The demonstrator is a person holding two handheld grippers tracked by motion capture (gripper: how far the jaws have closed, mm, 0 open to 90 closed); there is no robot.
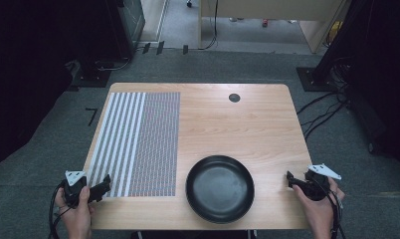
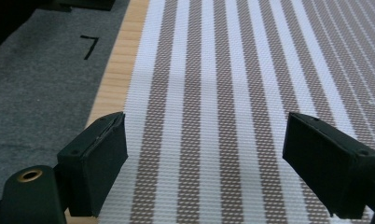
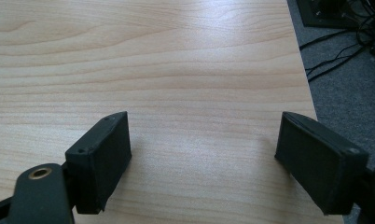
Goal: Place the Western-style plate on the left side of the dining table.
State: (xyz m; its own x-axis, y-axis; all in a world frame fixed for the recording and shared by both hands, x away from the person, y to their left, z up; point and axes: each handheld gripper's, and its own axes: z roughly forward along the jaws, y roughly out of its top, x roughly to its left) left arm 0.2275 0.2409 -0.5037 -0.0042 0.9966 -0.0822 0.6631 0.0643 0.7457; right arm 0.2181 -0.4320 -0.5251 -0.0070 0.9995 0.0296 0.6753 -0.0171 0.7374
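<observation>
Beside the striped mat (image 2: 232, 93), floor mark "7" (image 2: 89, 46); both hand-held grippers gape, empty

The right tool (image 3: 204, 158) has its two black jaws standing wide apart with nothing between them, low over a bare, light wood surface (image 3: 153, 60). The surface's edge runs down the right side, passing by the right jaw. Beyond it lies grey carpet (image 3: 349, 88) with black cables (image 3: 337, 58) trailing across it.
</observation>
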